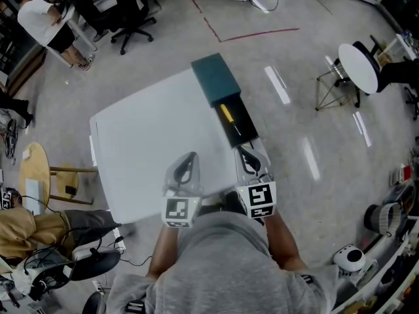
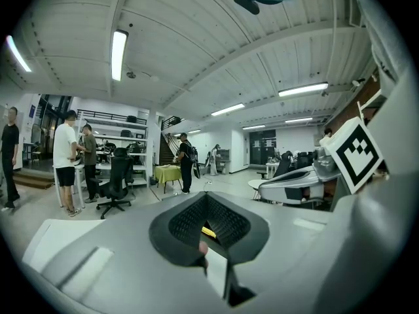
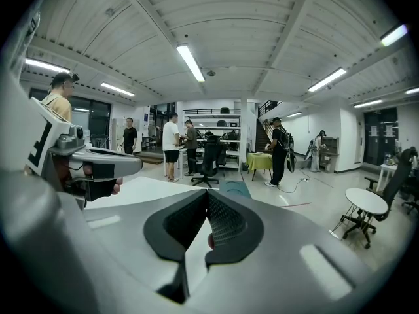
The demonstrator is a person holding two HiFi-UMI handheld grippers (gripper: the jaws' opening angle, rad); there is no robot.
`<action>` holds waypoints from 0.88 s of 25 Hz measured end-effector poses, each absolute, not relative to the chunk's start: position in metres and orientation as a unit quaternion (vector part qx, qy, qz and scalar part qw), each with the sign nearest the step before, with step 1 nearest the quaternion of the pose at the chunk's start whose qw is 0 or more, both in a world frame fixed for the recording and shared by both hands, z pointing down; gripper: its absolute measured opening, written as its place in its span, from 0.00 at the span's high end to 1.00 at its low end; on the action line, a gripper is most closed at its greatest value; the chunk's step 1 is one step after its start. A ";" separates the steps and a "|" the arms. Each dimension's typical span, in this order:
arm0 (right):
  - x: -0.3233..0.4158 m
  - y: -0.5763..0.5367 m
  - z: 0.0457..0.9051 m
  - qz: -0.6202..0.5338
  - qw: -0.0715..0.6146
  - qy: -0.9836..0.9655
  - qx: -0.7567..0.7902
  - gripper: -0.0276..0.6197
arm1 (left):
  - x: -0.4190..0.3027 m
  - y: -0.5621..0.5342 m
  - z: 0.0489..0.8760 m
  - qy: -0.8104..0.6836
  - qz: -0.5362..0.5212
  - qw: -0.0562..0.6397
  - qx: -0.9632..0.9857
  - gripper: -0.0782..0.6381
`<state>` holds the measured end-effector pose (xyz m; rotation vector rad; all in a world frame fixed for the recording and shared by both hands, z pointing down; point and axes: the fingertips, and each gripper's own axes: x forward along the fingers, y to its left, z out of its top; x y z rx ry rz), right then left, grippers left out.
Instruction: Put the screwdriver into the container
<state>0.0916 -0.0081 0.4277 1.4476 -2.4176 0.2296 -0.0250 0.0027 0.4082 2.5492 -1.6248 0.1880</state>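
The screwdriver (image 1: pixel 227 114), with a yellow handle, lies inside the black open container (image 1: pixel 241 131) at the right edge of the white table (image 1: pixel 144 149). A dark teal box (image 1: pixel 217 78) adjoins the container's far end. My left gripper (image 1: pixel 190 158) hovers over the table's near part, jaws shut and empty. My right gripper (image 1: pixel 244 153) is just short of the container's near end, also shut with nothing held. In the left gripper view the jaws meet at the tip of the gripper (image 2: pixel 207 197), and a bit of yellow screwdriver (image 2: pixel 208 231) shows behind them. In the right gripper view the gripper (image 3: pixel 208 195) is closed.
Office chairs (image 1: pixel 134 18) and people (image 1: pixel 46 21) stand beyond the table's far left. A round wooden stool (image 1: pixel 36 175) is at the left, a white round side table (image 1: pixel 357 67) at the far right. Red tape lines (image 1: pixel 255 34) mark the floor.
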 end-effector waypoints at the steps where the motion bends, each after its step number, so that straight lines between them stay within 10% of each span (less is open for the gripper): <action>1: 0.092 -0.008 0.428 0.080 0.156 -0.844 0.506 0.95 | -0.024 0.003 0.409 -0.535 0.063 0.056 0.841 0.87; 22: 0.089 -0.011 0.426 0.079 0.161 -0.844 0.506 0.95 | -0.028 -0.001 0.407 -0.535 0.066 0.060 0.840 0.87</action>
